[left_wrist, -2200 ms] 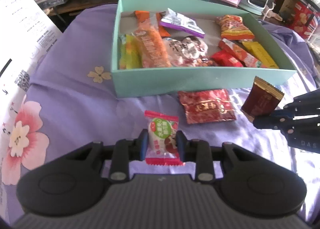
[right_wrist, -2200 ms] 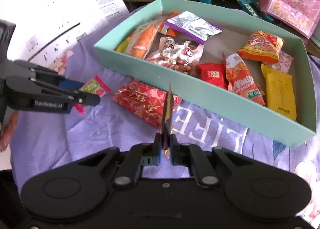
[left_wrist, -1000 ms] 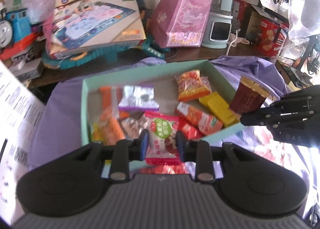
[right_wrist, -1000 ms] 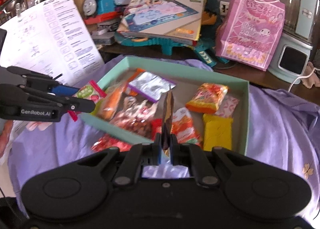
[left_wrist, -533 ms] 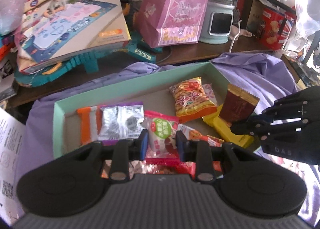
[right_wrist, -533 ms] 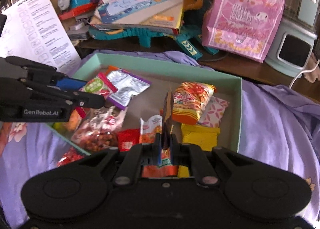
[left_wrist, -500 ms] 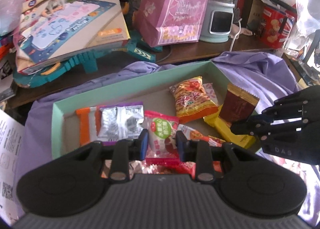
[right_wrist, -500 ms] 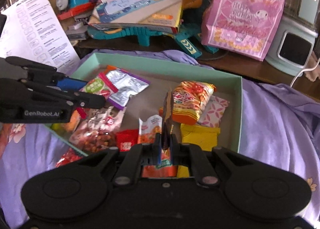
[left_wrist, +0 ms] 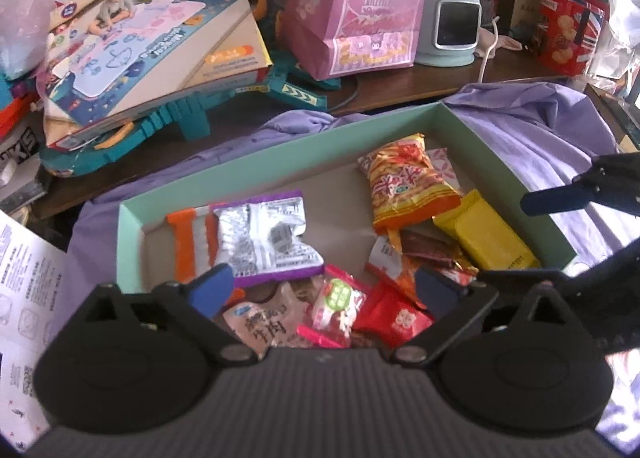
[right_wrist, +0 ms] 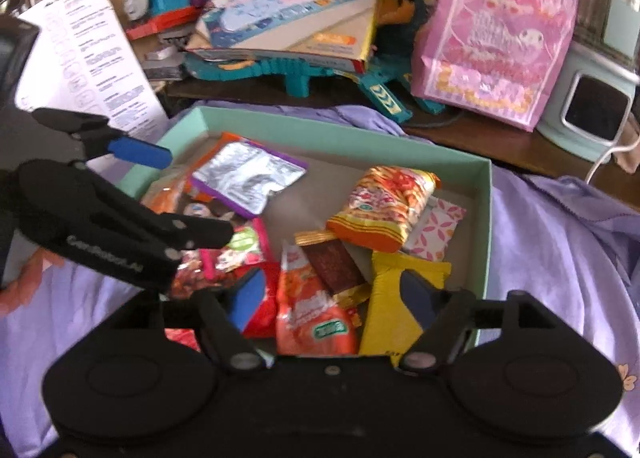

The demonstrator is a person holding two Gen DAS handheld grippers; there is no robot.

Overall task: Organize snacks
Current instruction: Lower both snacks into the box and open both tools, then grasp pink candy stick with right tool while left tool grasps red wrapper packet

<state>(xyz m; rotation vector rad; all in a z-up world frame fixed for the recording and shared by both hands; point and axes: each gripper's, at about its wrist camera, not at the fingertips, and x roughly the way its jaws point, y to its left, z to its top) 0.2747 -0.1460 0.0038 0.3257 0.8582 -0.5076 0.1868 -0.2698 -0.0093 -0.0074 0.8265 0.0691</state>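
Note:
A mint-green box (left_wrist: 280, 155) (right_wrist: 344, 131) on a purple cloth holds several snack packets. My left gripper (left_wrist: 324, 290) hangs over its near left part, jaws opening wide. The pink and green candy packet (left_wrist: 338, 304) (right_wrist: 240, 248) lies loose in the box below them, touched by neither pad. My right gripper (right_wrist: 332, 298) is over the near right part, its jaws also opening. The brown packet with gold ends (right_wrist: 332, 262) lies flat on an orange-red packet (right_wrist: 308, 310), free of both pads.
In the box are a silver and purple packet (left_wrist: 264, 238), an orange bag (left_wrist: 404, 181), a yellow bar (left_wrist: 488, 236) and a small red packet (left_wrist: 394, 316). Behind stand a pink gift bag (right_wrist: 496, 29), a toy box (left_wrist: 152, 41) and a pale appliance (left_wrist: 456, 17). A printed sheet (right_wrist: 88, 57) is at the left.
Both grippers went from shut to open over the box. The candy packet left the left jaws and the brown packet left the right jaws; both now lie among the snacks.

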